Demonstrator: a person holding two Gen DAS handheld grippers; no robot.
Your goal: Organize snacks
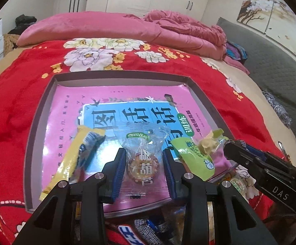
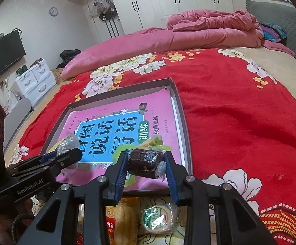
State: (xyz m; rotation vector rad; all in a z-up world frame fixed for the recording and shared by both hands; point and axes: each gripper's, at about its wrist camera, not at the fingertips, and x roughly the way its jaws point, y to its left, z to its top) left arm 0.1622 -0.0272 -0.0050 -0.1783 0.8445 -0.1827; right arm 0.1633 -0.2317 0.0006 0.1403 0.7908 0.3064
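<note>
Left wrist view: left gripper (image 1: pixel 145 164) angled down over the near end of a shallow grey tray (image 1: pixel 33 140) on a red floral blanket (image 1: pixel 25 71). Jaws partly closed, blue pads pressed on both sides of a clear-wrapped round snack (image 1: pixel 142 163); it is held. Tray floor is covered by a pink and blue book (image 1: pixel 115 110). Already lying on the book: a yellow stick packet (image 1: pixel 74 159) to the left and a green packet (image 1: pixel 193 159) to the right. Right gripper (image 1: pixel 227 146) comes in from the right edge, its tip over the green packet. More loose snacks show below the tray's near wall, too blurred to name.

To do this step well, judged: set the clear snack into the bare gap between the yellow and green packets, lower until it rests on the book, then let go, so it does not roll or land on a neighbour.

Right wrist view: right gripper (image 2: pixel 146 163) also tilted down, over the tray's near right corner. Jaws narrowly set and clamped on a dark cylindrical snack (image 2: pixel 146 163) in clear film, held crosswise. Left gripper (image 2: pixel 70 157) enters from the left, low over the book. A round green-labelled cake (image 2: pixel 158 218) and an orange packet (image 2: pixel 115 220) lie on the blanket outside the tray, not yet sorted. Place the dark roll beside the green packet, not on it.
</note>
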